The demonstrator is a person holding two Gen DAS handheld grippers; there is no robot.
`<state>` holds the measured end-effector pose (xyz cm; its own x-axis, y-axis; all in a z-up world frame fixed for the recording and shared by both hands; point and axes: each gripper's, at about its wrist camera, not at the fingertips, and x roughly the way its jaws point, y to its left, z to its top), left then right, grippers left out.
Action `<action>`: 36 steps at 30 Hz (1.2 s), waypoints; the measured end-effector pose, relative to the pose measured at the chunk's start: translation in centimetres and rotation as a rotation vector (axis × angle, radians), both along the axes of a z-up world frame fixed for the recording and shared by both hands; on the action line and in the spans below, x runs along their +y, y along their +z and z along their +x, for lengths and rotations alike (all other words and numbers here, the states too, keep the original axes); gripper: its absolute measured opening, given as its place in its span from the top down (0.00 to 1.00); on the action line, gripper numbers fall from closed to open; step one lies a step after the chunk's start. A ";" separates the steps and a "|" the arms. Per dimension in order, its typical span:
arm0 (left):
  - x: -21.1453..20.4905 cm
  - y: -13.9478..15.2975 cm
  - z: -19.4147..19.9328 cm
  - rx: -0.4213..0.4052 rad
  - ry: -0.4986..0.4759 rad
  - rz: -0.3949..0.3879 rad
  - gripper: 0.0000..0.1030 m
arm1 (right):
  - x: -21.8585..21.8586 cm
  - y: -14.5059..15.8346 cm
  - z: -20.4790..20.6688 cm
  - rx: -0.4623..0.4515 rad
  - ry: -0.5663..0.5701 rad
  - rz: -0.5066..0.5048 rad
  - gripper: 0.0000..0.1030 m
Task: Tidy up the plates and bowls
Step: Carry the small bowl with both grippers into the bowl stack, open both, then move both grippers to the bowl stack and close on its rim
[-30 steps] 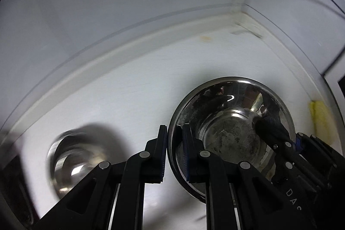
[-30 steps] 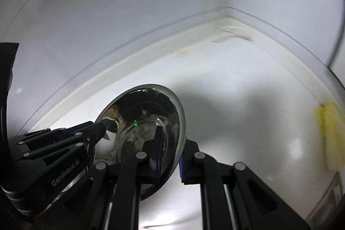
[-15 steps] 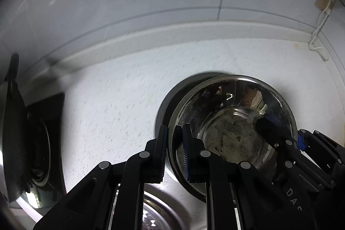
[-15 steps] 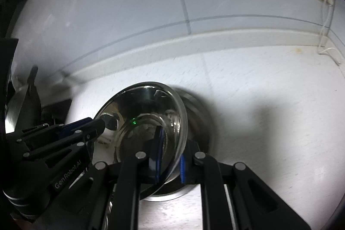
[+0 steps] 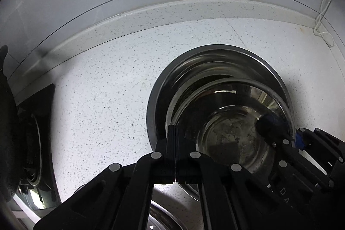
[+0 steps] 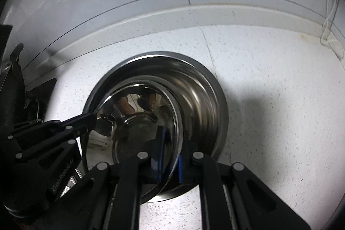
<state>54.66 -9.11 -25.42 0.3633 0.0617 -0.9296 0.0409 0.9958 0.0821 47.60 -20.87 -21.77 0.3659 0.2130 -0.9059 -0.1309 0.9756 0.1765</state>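
A small steel bowl (image 5: 232, 122) hangs between both grippers, just inside a larger steel bowl (image 5: 204, 64) that stands on the speckled white counter. My left gripper (image 5: 175, 135) is shut on the small bowl's left rim. My right gripper (image 6: 170, 150) is shut on its right rim, and the small bowl (image 6: 138, 122) tilts within the larger bowl (image 6: 200, 100). Each gripper shows in the other's view: the right gripper (image 5: 291, 139) at the bowl's right, the left gripper (image 6: 90, 118) at its left.
A black stove with a dark pan (image 5: 13, 122) sits at the left edge. Another steel dish (image 5: 159, 219) lies at the near edge below my left gripper. The counter (image 5: 97, 89) meets a tiled wall behind. A white cord (image 5: 323, 14) hangs at the far right corner.
Both grippers carried the small bowl leftward along the counter and lowered it into the larger bowl. The grip on both rims is unchanged.
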 end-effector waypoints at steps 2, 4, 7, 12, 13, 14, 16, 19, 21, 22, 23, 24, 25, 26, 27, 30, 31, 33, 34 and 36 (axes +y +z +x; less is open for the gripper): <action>0.2 -0.4 0.2 0.014 0.007 -0.012 1.00 | -0.3 0.1 0.0 -0.006 -0.016 -0.007 0.87; 1.6 -0.5 0.1 0.022 0.016 -0.027 1.00 | -1.0 0.1 0.2 0.016 -0.033 0.016 0.78; 2.5 0.2 -0.5 0.010 0.033 -0.050 1.00 | -2.1 0.9 0.0 0.022 -0.061 0.047 0.74; 3.8 2.4 -1.3 -0.041 0.056 -0.086 0.96 | -3.8 3.2 -0.8 -0.022 -0.073 0.115 0.72; 4.1 3.0 -1.5 -0.066 0.063 -0.095 0.90 | -4.1 3.8 -1.0 -0.064 -0.070 0.140 0.72; 4.3 3.4 -1.7 -0.089 0.065 -0.098 0.79 | -4.7 4.7 -1.5 -0.125 -0.064 0.157 0.69; 4.7 4.3 -2.1 -0.152 0.053 -0.100 0.57 | -5.1 6.2 -2.5 -0.247 -0.060 0.145 0.62; 5.0 5.6 -3.0 -0.254 0.007 -0.085 0.49 | -5.6 7.2 -3.0 -0.310 -0.058 0.121 0.57; 4.8 5.6 -3.1 -0.249 -0.022 -0.064 0.49 | -5.1 6.8 -2.3 -0.232 -0.042 -0.003 0.57; 4.7 5.4 -3.0 -0.226 -0.034 -0.032 0.49 | -5.0 6.4 -2.1 -0.206 -0.062 -0.066 0.57; 4.6 5.2 -3.0 -0.216 -0.030 -0.013 0.49 | -5.2 6.1 -1.8 -0.185 -0.106 -0.114 0.57; 4.8 5.0 -2.9 -0.210 -0.019 -0.014 0.49 | -5.5 5.8 -1.6 -0.159 -0.155 -0.145 0.57; 5.0 4.7 -2.8 -0.194 -0.004 -0.023 0.48 | -6.1 5.4 -1.4 -0.126 -0.221 -0.184 0.57; 5.4 4.4 -2.6 -0.174 0.013 -0.034 0.45 | -6.4 5.2 -1.2 -0.108 -0.250 -0.201 0.57; 5.6 4.0 -2.3 -0.159 0.033 -0.034 0.44 | -6.8 5.0 -1.1 -0.102 -0.267 -0.206 0.57; 6.4 3.2 -2.0 -0.168 0.050 0.017 0.43 | -7.0 5.1 -0.7 -0.139 -0.296 -0.238 0.57; 6.6 3.1 -2.0 -0.177 0.055 0.027 0.43 | -6.9 5.1 -0.6 -0.147 -0.297 -0.244 0.57; 6.9 3.0 -1.8 -0.180 0.060 0.021 0.42 | -6.7 5.1 -0.1 -0.154 -0.296 -0.251 0.57; 7.1 3.0 -1.6 -0.176 0.066 0.012 0.37 | -6.5 5.1 0.1 -0.154 -0.295 -0.251 0.57; 7.4 3.1 -1.4 -0.176 0.077 -0.005 0.31 | -6.3 4.6 0.5 -0.153 -0.282 -0.235 0.57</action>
